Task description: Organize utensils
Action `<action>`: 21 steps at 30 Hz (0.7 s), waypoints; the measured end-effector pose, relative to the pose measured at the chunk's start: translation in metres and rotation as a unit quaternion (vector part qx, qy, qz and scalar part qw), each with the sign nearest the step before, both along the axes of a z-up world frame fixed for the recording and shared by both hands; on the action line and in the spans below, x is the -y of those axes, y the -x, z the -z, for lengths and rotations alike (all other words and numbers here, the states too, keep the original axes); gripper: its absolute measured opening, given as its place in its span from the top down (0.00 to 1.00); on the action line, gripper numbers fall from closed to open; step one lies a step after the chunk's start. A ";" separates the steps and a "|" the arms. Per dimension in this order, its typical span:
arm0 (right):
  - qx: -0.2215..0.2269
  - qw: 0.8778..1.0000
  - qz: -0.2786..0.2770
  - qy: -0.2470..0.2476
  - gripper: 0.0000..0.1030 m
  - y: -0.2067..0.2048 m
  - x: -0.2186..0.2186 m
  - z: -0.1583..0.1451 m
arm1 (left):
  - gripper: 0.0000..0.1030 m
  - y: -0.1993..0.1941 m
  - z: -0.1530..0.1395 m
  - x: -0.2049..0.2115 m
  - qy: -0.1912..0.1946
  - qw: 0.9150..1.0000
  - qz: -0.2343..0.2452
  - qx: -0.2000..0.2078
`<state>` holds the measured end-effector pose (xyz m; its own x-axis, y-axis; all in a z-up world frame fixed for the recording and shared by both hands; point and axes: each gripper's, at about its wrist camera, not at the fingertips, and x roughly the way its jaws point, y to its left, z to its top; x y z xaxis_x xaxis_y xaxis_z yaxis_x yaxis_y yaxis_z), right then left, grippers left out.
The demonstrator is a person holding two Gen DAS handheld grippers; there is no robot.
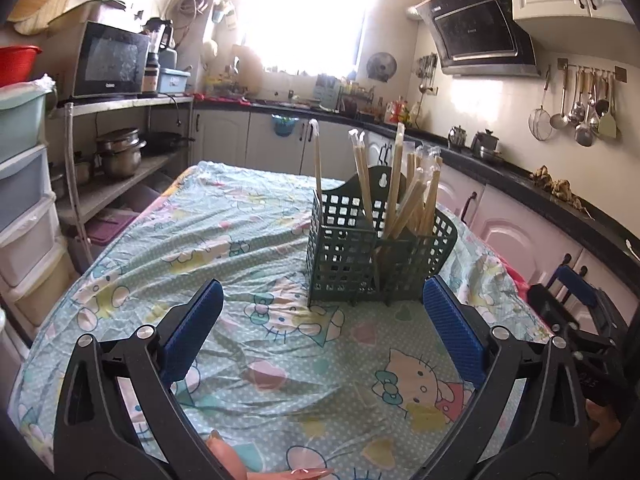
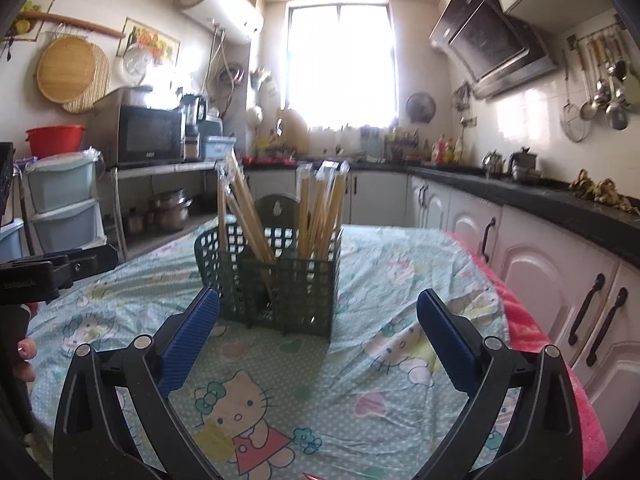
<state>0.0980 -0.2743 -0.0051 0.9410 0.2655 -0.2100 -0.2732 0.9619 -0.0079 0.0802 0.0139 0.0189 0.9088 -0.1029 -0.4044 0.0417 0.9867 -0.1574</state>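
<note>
A dark green perforated utensil caddy [image 1: 360,256] stands upright on the table; it also shows in the right wrist view [image 2: 288,288]. Several plastic-wrapped wooden chopsticks [image 1: 404,192] stand in its compartments, also seen in the right wrist view [image 2: 320,212]. My left gripper [image 1: 324,312] is open and empty, just in front of the caddy. My right gripper [image 2: 318,320] is open and empty, just in front of the caddy from the other side. The right gripper also shows at the right edge of the left wrist view [image 1: 576,300].
The table wears a wrinkled cartoon-cat cloth [image 1: 256,364]. Counter and white cabinets [image 2: 560,264] run along the right. A shelf with a microwave [image 1: 108,64] and pots stands left, with plastic drawers [image 1: 20,200] beside it. Ladles hang on the wall [image 1: 580,108].
</note>
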 end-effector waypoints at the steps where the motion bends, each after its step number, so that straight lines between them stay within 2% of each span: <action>1: 0.007 1.000 0.005 -0.008 0.06 0.003 0.002 0.000 | 0.10 0.001 0.000 -0.001 0.002 1.000 -0.003 0.004; 8: 0.044 0.998 0.034 -0.020 0.06 0.015 0.007 0.001 | 0.10 0.006 0.004 0.000 0.002 1.000 -0.009 0.019; 21: 0.042 0.998 0.030 -0.020 0.06 0.016 0.007 0.003 | 0.10 0.007 0.004 0.002 -0.002 1.000 -0.009 0.029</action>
<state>0.0821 -0.2809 -0.0078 0.9694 0.2139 -0.1209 -0.2143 0.9767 0.0098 0.0732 0.0114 0.0153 0.9324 -0.0839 -0.3517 0.0319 0.9880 -0.1512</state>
